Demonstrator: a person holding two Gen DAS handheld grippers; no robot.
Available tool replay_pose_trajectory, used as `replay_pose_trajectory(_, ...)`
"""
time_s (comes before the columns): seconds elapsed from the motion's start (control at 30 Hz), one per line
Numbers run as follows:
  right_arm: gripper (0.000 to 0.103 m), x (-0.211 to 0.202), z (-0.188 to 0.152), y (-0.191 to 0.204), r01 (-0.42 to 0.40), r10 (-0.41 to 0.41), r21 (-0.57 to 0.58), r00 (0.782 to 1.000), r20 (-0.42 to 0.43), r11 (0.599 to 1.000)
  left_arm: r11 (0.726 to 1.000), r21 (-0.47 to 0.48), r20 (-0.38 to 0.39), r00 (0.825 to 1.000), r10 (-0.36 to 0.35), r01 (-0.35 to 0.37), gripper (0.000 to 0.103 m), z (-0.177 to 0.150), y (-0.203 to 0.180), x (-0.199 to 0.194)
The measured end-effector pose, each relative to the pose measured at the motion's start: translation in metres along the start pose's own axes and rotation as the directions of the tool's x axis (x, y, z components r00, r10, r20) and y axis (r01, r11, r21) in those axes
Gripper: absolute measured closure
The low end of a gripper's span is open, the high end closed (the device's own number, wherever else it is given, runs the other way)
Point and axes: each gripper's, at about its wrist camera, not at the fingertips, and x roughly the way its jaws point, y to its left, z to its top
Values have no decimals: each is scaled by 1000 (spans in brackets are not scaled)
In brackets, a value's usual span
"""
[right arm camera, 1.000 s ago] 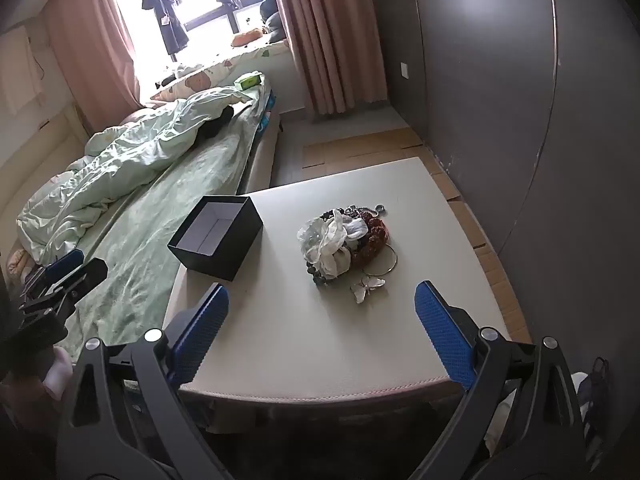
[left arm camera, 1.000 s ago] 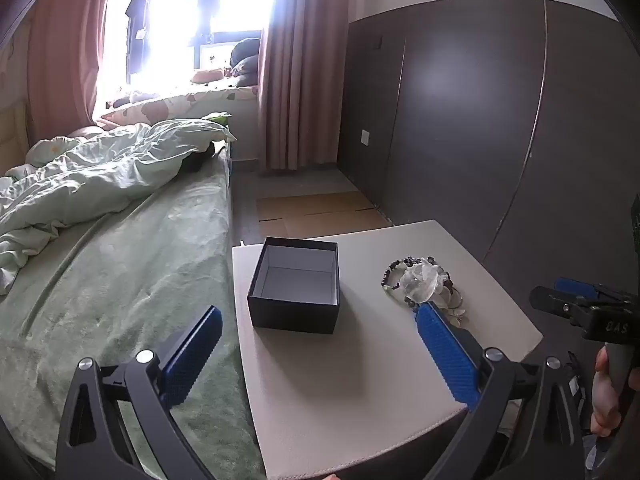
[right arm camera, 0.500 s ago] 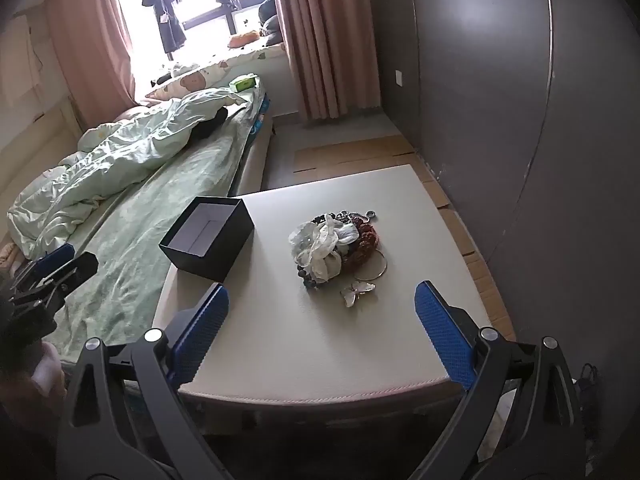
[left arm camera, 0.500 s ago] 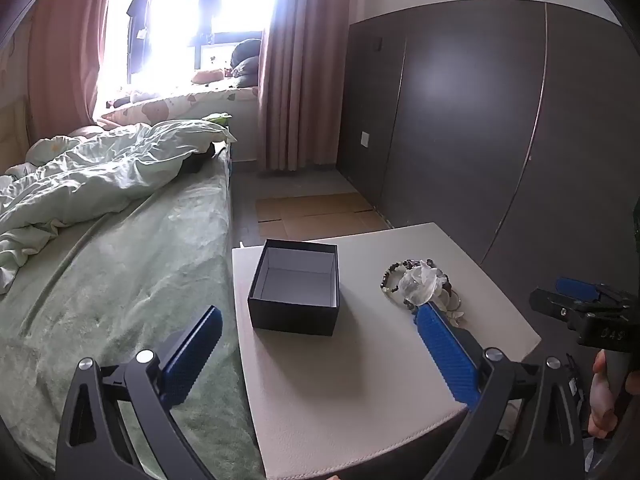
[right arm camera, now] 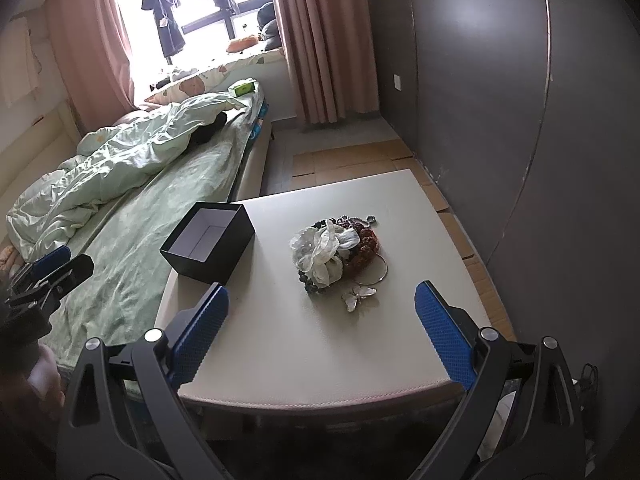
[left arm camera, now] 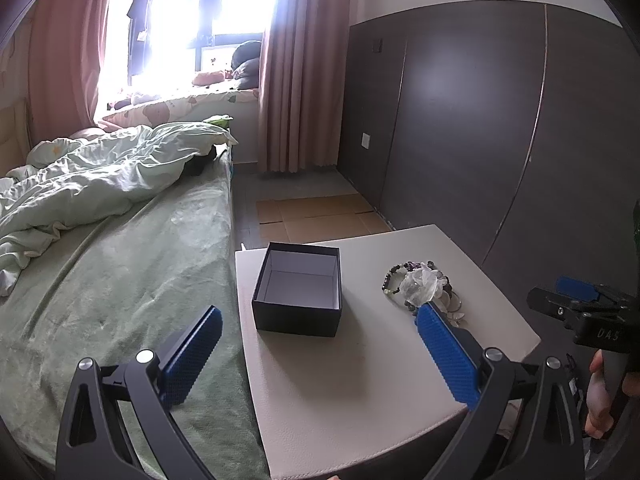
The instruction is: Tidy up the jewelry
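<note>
- Hovering with the right gripper [right arm camera: 320, 320] spread wide and empty, short of the jewelry pile [right arm camera: 338, 254] in mid-table [right arm camera: 304, 352].
- Holding the left gripper [left arm camera: 316, 348] likewise agape, gripping nothing, low over the near table edge facing the black box [left arm camera: 298, 294].
- Waiting empty and open-topped at the table's bed-side edge, well apart from the pile.
- Judging the step: reaching for a first piece.
- Aiming for a loose outlier, probably the butterfly piece [right arm camera: 358, 296] or the ring bangle [right arm camera: 378, 272], rather than the tangled heap.
- Coming down straight, closing gently, lifting slowly to avoid dragging neighbours.
</note>
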Motion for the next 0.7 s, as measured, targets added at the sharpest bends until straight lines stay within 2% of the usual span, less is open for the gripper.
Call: replay_pose_trajectory(0.7, 9, -2, -4, 11, 29, -29, -6, 999, 21, 1000, 999, -32, 6, 1000, -6, 6, 8, -1, 4, -5)
